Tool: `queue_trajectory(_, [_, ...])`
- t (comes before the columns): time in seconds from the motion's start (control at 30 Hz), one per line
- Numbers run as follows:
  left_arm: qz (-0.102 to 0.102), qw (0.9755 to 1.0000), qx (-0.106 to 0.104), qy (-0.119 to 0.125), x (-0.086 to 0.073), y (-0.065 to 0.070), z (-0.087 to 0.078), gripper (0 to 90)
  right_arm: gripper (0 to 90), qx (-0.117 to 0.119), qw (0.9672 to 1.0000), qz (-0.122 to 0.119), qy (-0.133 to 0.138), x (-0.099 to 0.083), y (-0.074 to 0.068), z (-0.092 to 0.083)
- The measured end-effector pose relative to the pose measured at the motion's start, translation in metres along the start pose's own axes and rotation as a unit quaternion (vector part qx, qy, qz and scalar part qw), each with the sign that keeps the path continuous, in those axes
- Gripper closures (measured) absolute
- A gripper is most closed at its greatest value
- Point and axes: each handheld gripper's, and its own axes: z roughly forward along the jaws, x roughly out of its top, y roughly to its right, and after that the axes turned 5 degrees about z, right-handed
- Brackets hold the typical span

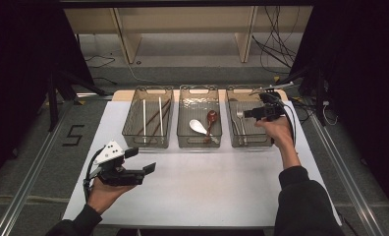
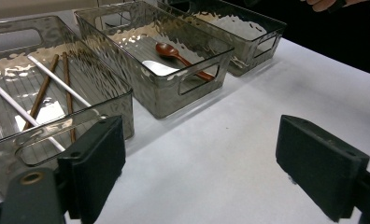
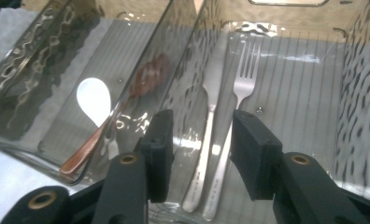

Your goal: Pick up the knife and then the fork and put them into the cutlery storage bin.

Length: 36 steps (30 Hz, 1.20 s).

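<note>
Three clear bins stand in a row at the back of the white table (image 1: 207,187). The right bin (image 1: 250,144) holds two metal forks (image 3: 241,81) lying side by side. My right gripper (image 1: 249,114) hangs over this bin, jaws apart, and the fork handles lie on the bin floor below the gap of the right gripper (image 3: 202,140) without touching the pads. The middle bin (image 1: 199,144) holds a white spoon (image 1: 198,127) and a brown spoon (image 1: 211,117). At the front left, my left gripper (image 1: 143,160) is held open and empty above the table.
The left bin (image 1: 127,123) holds white and brown chopsticks (image 2: 43,88). In the left gripper view the bins stand just beyond the wide jaws of the left gripper (image 2: 206,158). Cables and shelf legs lie on the floor behind the table.
</note>
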Motion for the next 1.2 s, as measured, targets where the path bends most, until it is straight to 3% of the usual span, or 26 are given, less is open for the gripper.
queue_trajectory(0.2, [0.0, 1.0, 0.0, 0.0, 0.0, -0.001, -0.001, 15.4, 49.5, 0.027, 0.999, -0.034, 0.013, -0.01, -0.014, -0.012])
queue_trajectory(0.47, [0.001, 1.0, 0.0, -0.001, 0.0, 0.0, 0.0, 15.4, 40.9, 0.063, 0.9937, -0.081, 0.046, -0.039, -0.047, -0.029])
queue_trajectory(0.73, [0.001, 1.0, 0.001, -0.002, 0.0, -0.001, 0.0, 15.5, 37.2, 0.087, 0.9892, -0.1, 0.064, -0.058, -0.067, -0.036])
queue_trajectory(1.2, [-0.003, 1.0, 0.001, -0.006, 0.0, -0.003, 0.002, 15.4, 33.5, 0.127, 0.9813, -0.114, 0.088, -0.094, -0.079, -0.045])
